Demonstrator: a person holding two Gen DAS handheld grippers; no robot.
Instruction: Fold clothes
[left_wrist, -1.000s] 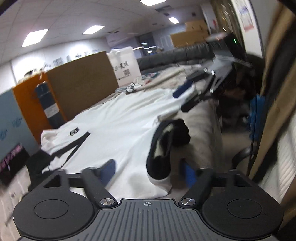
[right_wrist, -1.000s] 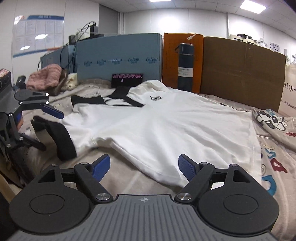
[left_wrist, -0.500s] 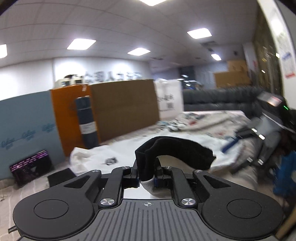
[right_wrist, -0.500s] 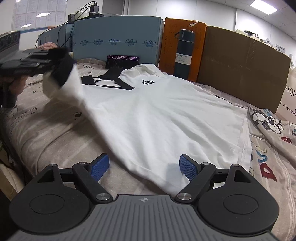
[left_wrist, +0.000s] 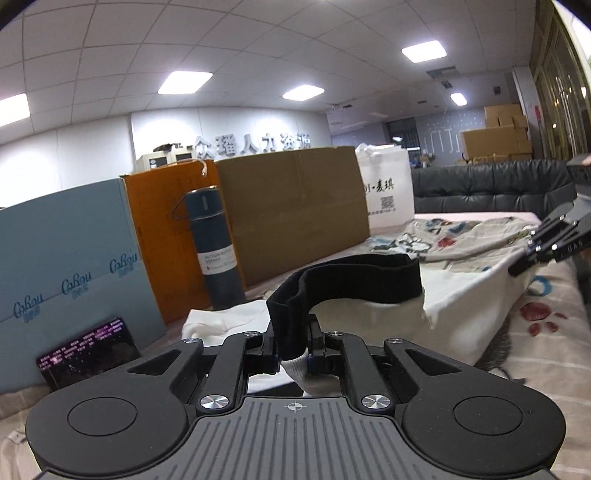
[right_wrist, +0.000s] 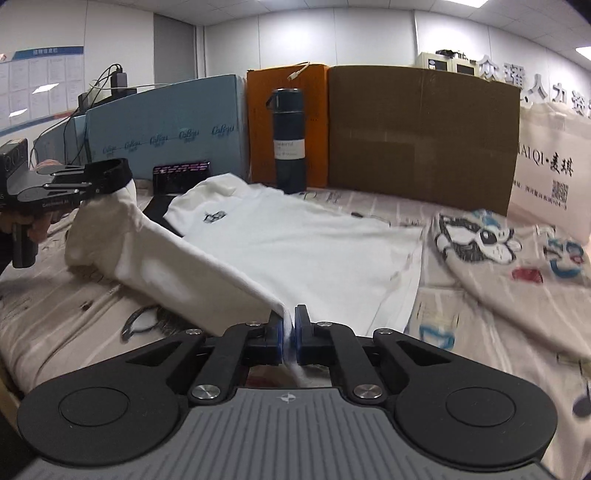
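Where boxes (right_wrist: 421, 133) stand: patterned bedsheet (right_wrist: 480, 317), office ceiling (left_wrist: 258, 55)

A bed (right_wrist: 55, 321) with a cartoon-print sheet carries everything. A white T-shirt (right_wrist: 306, 240) lies spread on it ahead of the right claw (right_wrist: 287, 332). Beyond the shirt stand a dark flask (right_wrist: 290, 147), a blue box (right_wrist: 166, 136), an orange box (right_wrist: 260, 122) and a brown cardboard sheet (right_wrist: 421, 133). A white bag (right_wrist: 554, 166) sits far right.
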